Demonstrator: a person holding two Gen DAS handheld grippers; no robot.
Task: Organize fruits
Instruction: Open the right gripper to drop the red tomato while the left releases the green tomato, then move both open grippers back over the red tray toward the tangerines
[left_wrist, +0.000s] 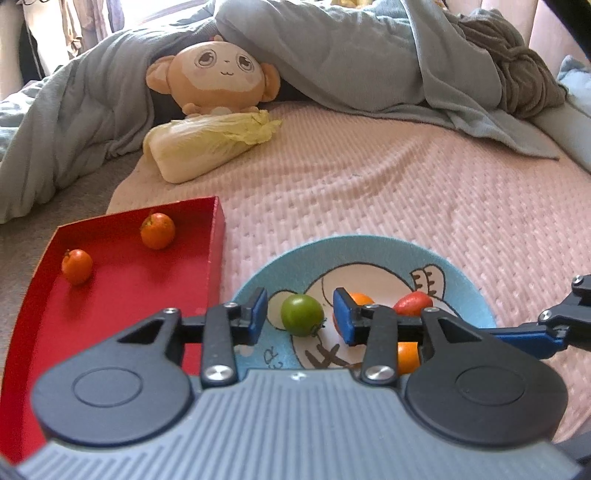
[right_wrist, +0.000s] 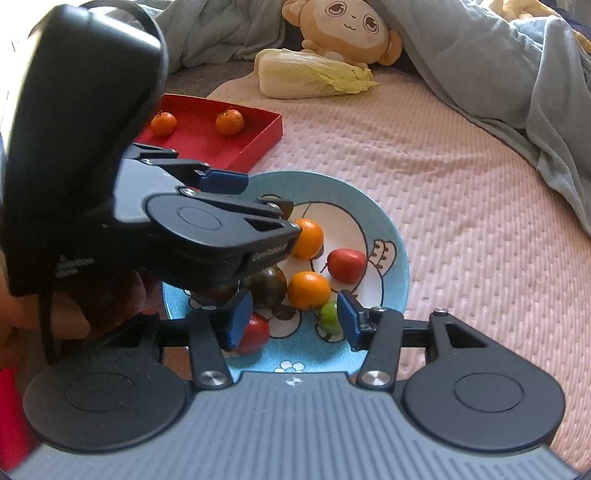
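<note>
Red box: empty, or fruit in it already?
Not empty. The red box holds two small orange fruits, apart from each other; the rest sits on the plate.

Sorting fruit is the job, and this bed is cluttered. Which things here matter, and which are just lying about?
For the job: red box, two oranges in it, blue plate, fruits on it.
Lying about: napa cabbage, monkey plush, grey blanket.

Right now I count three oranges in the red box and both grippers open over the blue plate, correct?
Not quite: the red box holds two oranges, one near its far wall and one to the left, as the left wrist view shows. The rest stands: the left gripper and right gripper are both open over the blue plate.
</note>
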